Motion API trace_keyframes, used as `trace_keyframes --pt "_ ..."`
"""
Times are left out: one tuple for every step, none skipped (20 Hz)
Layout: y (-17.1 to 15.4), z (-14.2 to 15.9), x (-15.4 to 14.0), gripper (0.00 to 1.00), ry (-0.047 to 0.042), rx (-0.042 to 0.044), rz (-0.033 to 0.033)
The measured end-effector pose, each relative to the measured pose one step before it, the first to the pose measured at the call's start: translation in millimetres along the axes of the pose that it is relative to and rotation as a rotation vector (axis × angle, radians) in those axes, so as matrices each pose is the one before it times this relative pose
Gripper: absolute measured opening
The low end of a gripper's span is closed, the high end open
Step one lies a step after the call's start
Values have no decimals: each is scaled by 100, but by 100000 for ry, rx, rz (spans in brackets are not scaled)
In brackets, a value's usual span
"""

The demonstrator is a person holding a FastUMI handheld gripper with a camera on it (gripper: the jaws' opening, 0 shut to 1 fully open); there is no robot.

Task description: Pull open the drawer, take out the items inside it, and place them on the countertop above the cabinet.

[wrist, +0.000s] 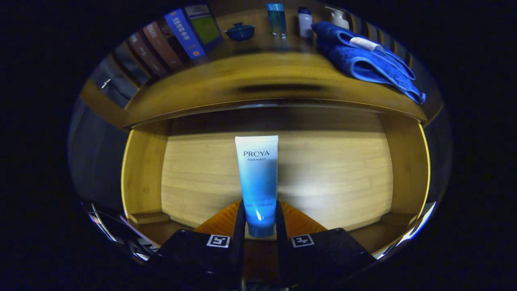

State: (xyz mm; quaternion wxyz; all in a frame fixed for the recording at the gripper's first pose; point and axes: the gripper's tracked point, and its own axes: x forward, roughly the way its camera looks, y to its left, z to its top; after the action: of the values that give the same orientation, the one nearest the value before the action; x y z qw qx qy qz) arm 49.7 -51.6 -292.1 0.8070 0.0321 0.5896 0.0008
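A white-to-blue cosmetic tube point(257, 178) stands out straight ahead between my two fingers, cap end toward me. My gripper point(259, 214) is shut on the tube near its blue cap. Below and behind it lies the open wooden drawer point(331, 173), its pale floor bare around the tube. The wooden countertop point(258, 81) of the cabinet runs across just beyond the drawer.
On the countertop, a folded blue towel point(363, 56) with a small white tube point(365, 43) on it lies at the right. Several books point(169, 40) lean at the left. A blue lidded bowl point(240, 31), a blue bottle point(277, 18) and white bottles point(305, 22) stand at the back.
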Motion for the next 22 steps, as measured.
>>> trace_keyframes --pt "90 742 -532 40 -2404 -622 711" --pt "154 765 -841 40 -2683 -204 501" --pt "234 1335 -1020 40 -2995 -82 1082" --pt "126 936 -1389 40 -3470 128 1190" --pt "39 1631 -647 40 -3664 -438 484" --pt "80 1890 -325 40 -3260 -398 286" --pt "22 2060 -70 40 -2094 -576 45" --pt "233 1906 228 40 -2192 -60 -449" --pt "-186 1974 583 40 -2381 -237 -1148" --pt "-462 1945 889 40 -2339 -484 -2007" --pt "-248 1665 1081 40 -309 -208 -1445" --pt "-273 1463 1011 40 576 401 -843" --pt "-374 1076 1239 40 1228 431 -1430" --pt "-401 776 1383 40 1753 645 -1488" --pt "-461 650 1343 40 1973 902 -1553" --pt "-566 234 1311 40 2519 876 -1367" --pt "-206 289 1219 40 2098 879 -599" --pt "-126 275 957 40 1115 1060 -15" --pt "-200 357 741 40 145 391 -578" --pt "-296 51 476 40 293 -230 -785" --pt "-94 6 337 40 458 150 -279" --pt "303 -8 -156 41 -403 532 711"
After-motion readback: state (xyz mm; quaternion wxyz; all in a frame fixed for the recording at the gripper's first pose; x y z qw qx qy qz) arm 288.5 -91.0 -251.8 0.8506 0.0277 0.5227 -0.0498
